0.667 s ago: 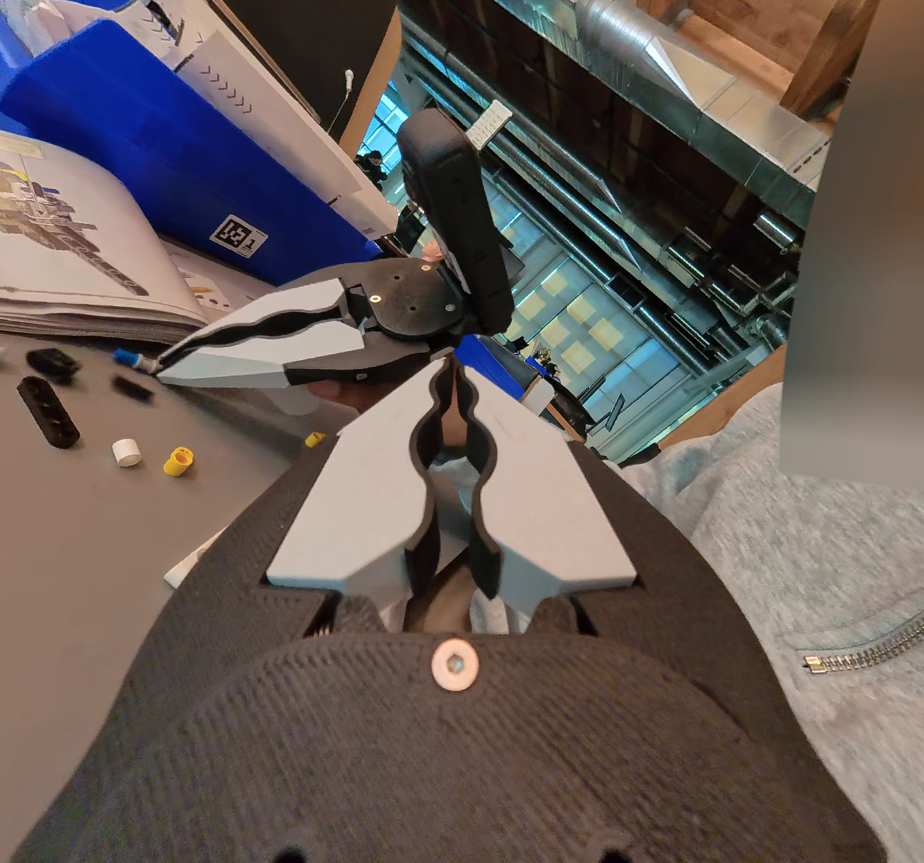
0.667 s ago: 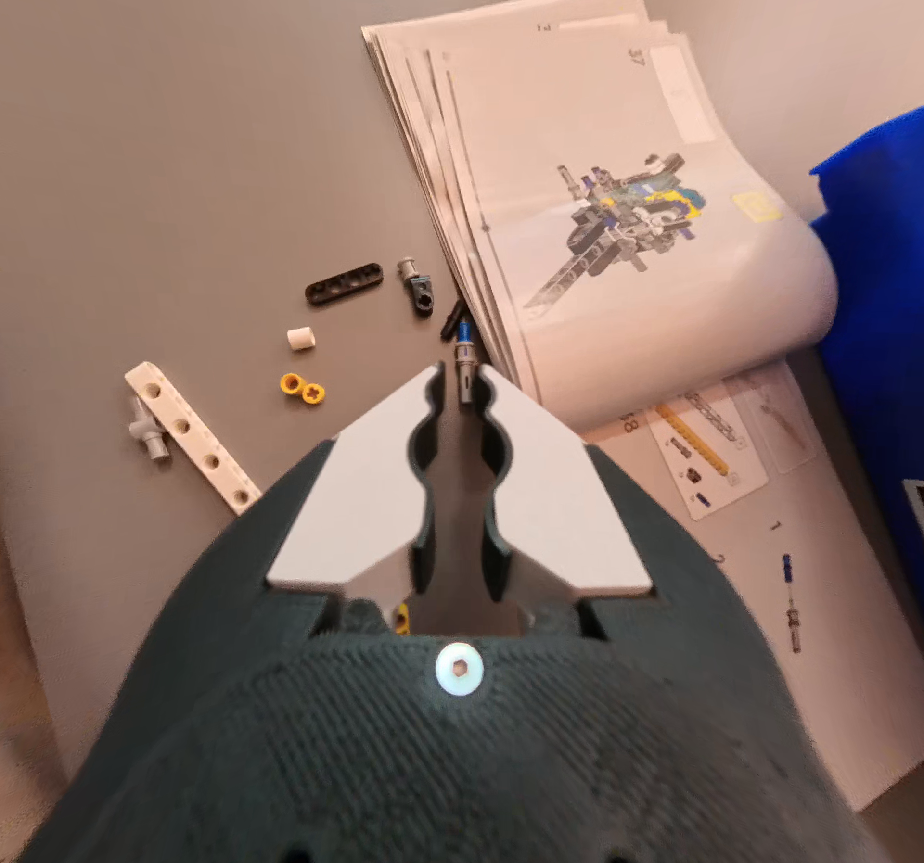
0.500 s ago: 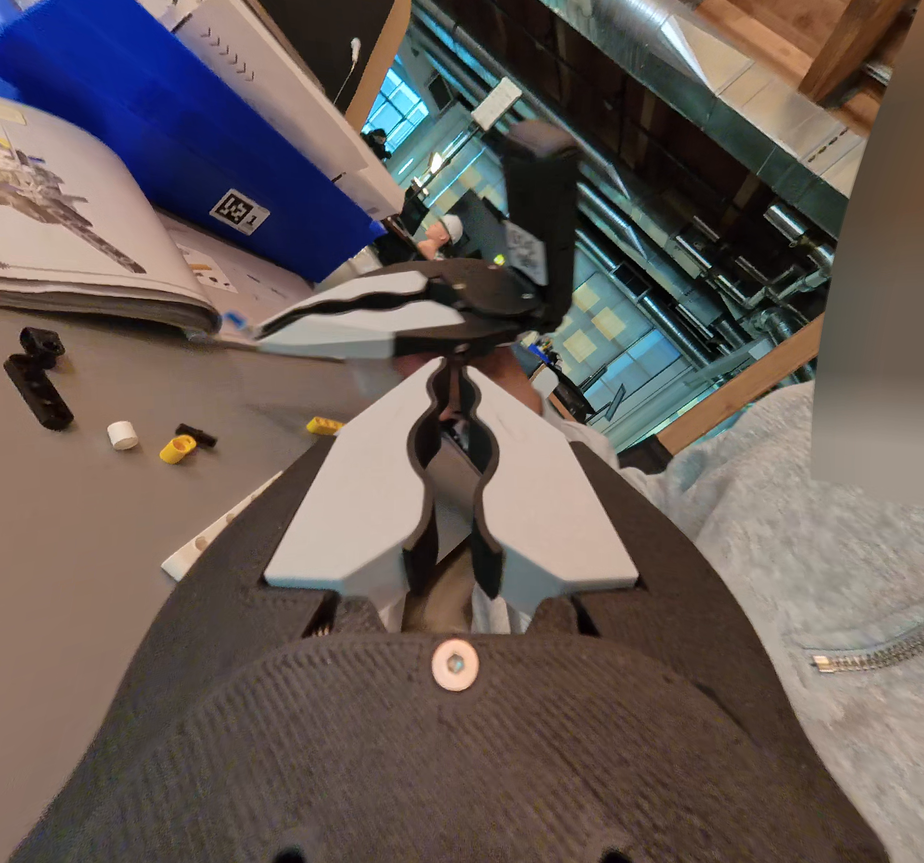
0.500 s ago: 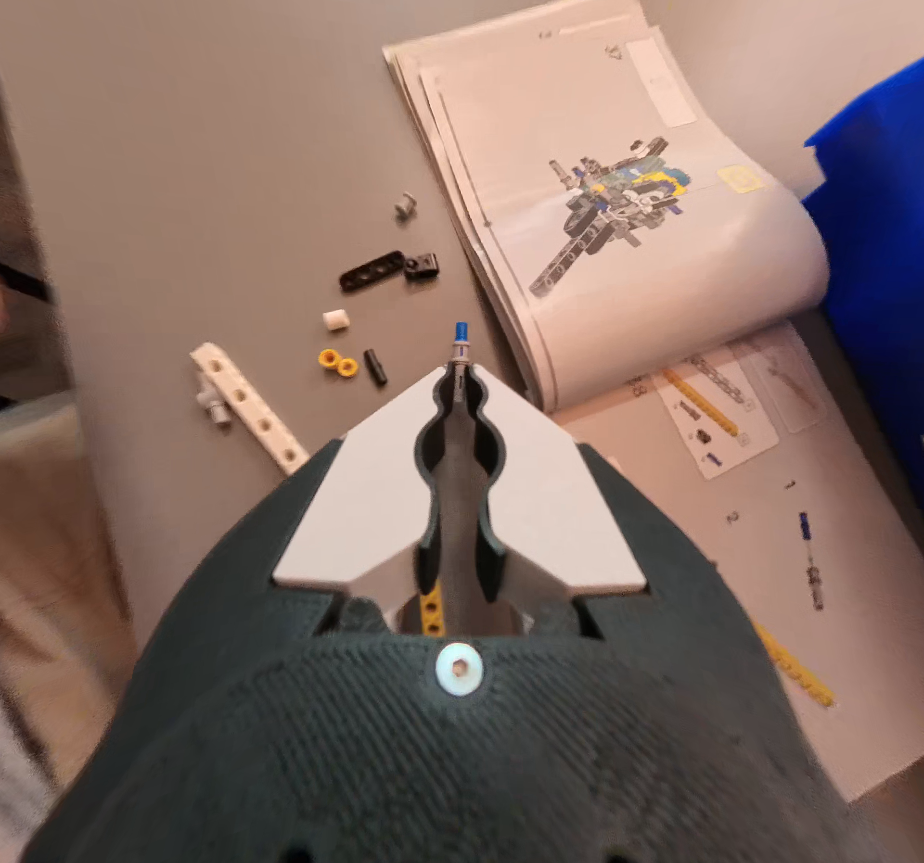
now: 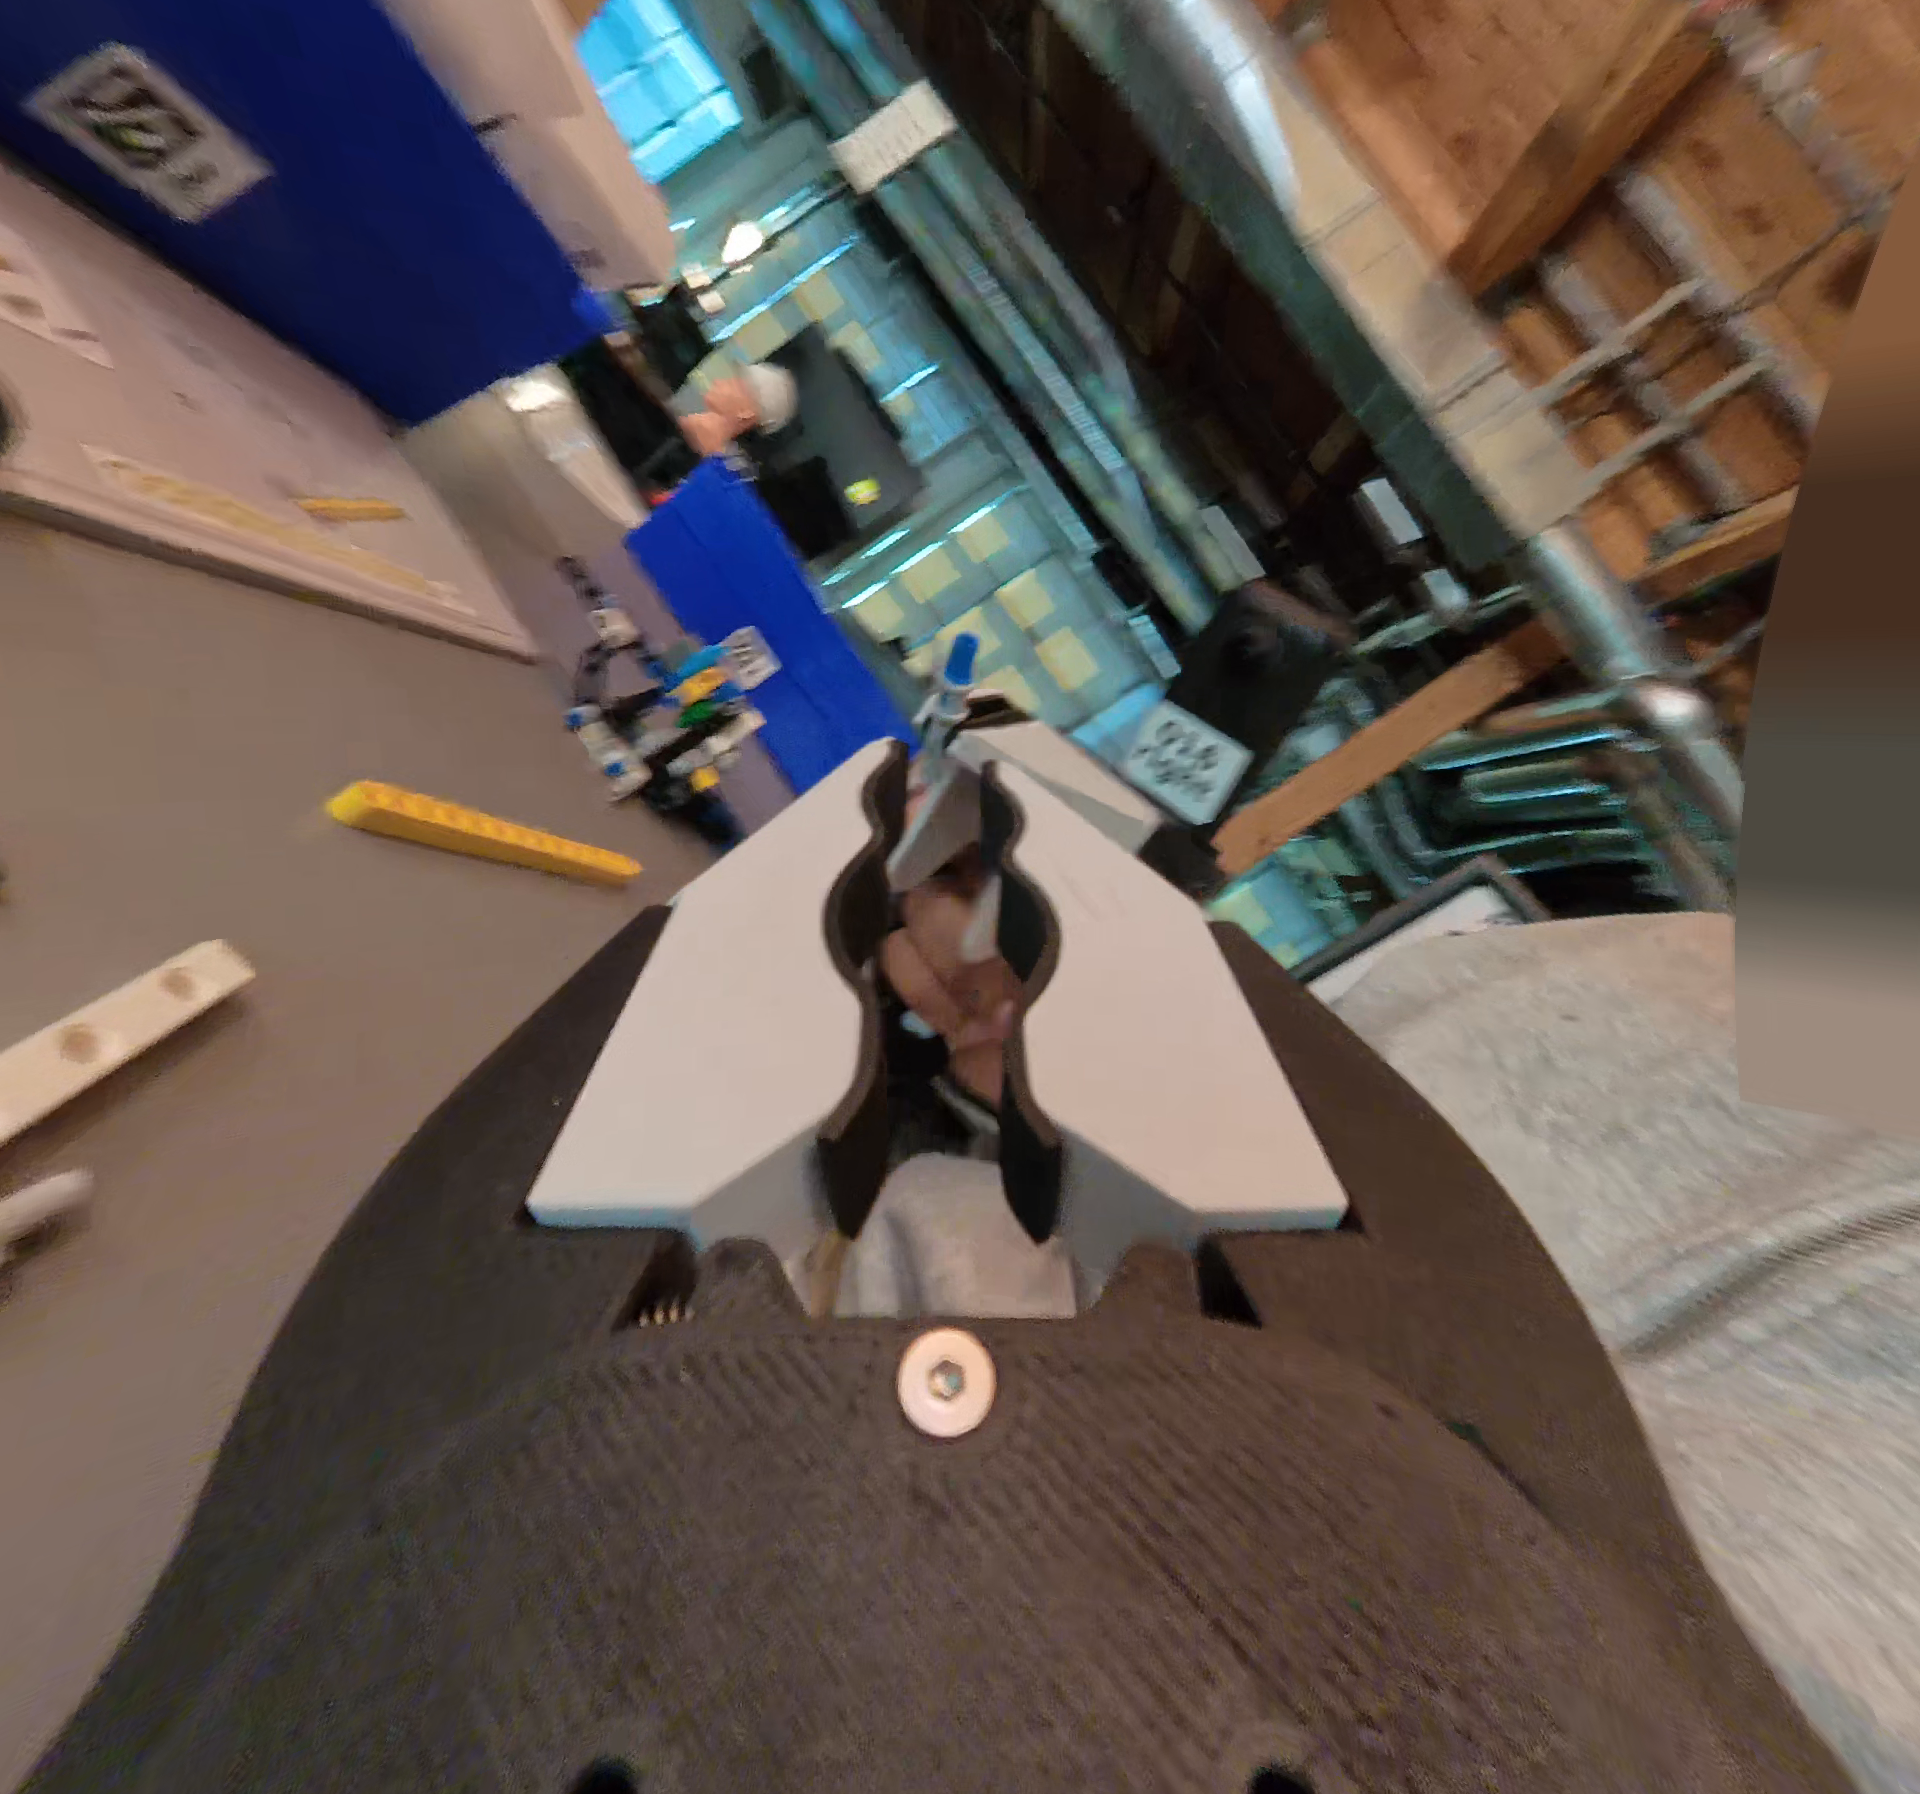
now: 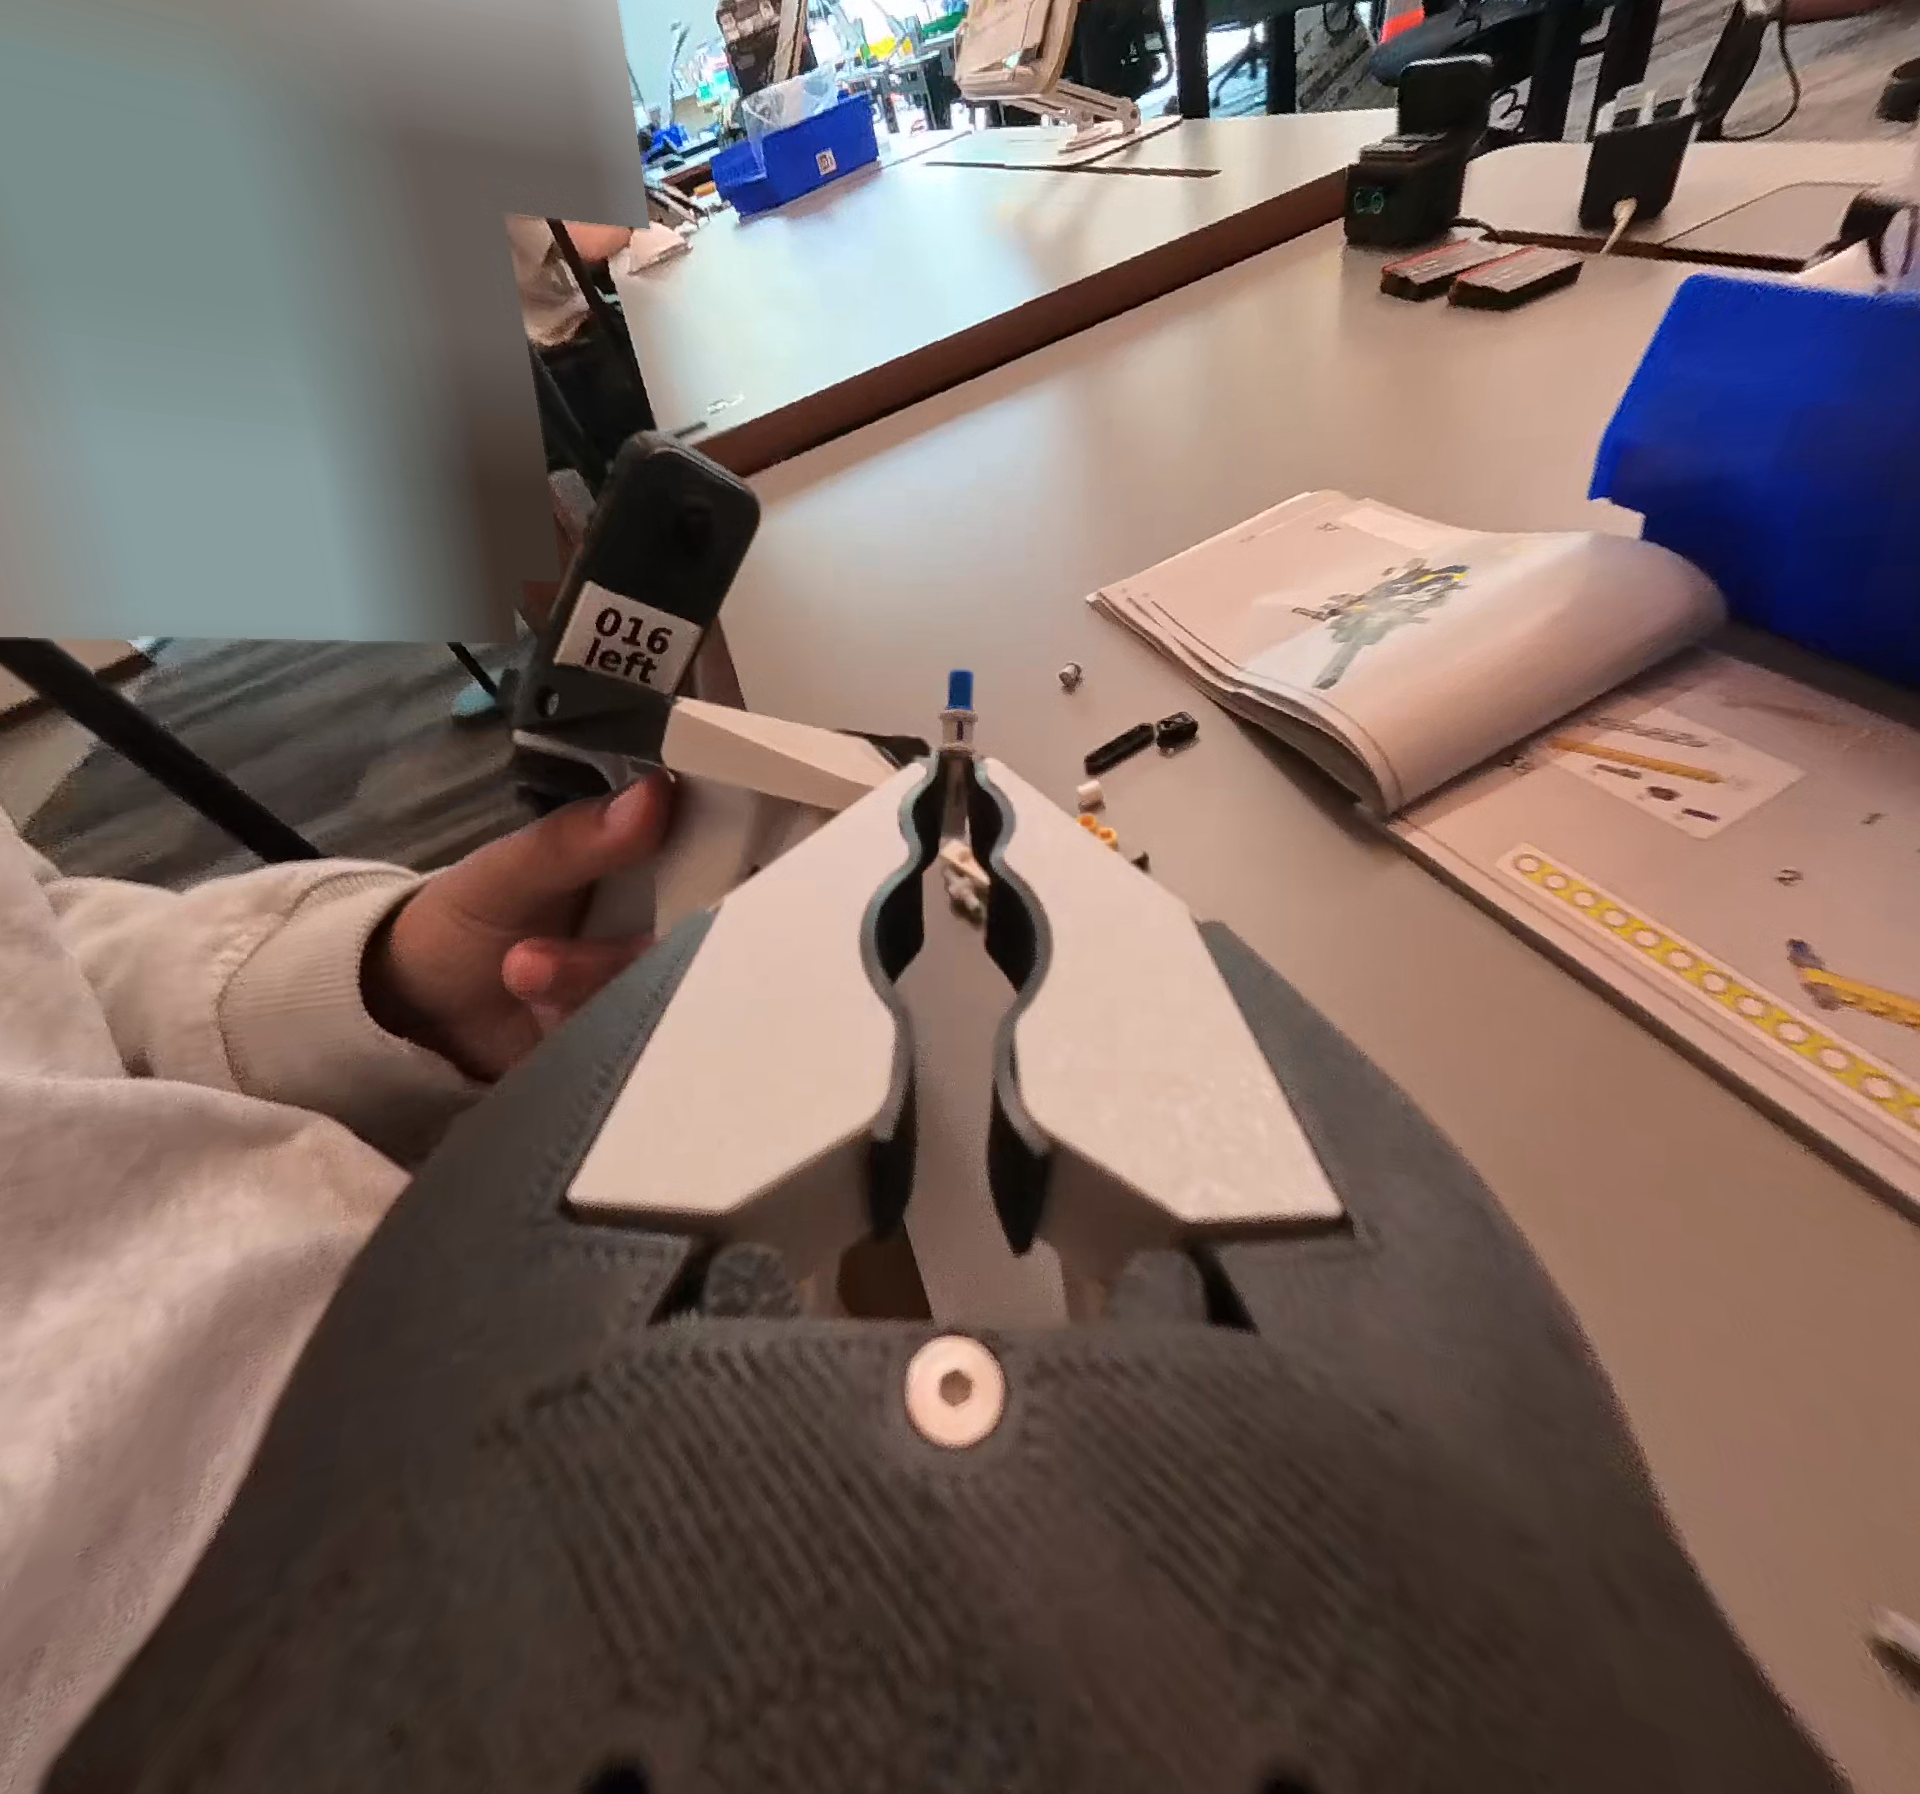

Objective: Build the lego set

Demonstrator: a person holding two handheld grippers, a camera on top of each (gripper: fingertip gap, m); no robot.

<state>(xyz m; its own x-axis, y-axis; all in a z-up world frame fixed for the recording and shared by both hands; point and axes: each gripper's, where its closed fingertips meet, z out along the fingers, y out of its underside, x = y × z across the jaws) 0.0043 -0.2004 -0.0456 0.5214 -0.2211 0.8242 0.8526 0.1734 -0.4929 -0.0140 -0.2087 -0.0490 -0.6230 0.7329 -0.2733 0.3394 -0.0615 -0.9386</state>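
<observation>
My right gripper (image 6: 954, 768) is shut on a thin grey pin with a blue tip (image 6: 958, 695), which sticks up out of its fingertips above the grey table (image 6: 1247, 414). My left gripper (image 5: 940, 773) faces it with its jaws a little apart and nothing between them. Its fingers (image 6: 769, 752) reach the right gripper's tip from the left, held by a hand (image 6: 499, 913). In the left wrist view the pin (image 5: 958, 664) shows just beyond the left fingertips. A partly built model (image 5: 665, 705) stands farther back.
An open instruction booklet (image 6: 1403, 643) and a parts sheet (image 6: 1621, 809) lie to the right, by a blue bin (image 6: 1766, 456). A black beam (image 6: 1122, 747), small bushes (image 6: 1099, 822), a long yellow beam (image 5: 478, 830) and a white beam (image 5: 104, 1027) lie loose on the table. The grippers are tip to tip, or close to it. The partly built model (image 5: 665, 705) is about 20 cm from both grippers' fingertips.
The right gripper shut on the blue-tipped pin, lifted it off the table and turned it up towards the left gripper. The left gripper swung round to face it and its jaws parted slightly.
</observation>
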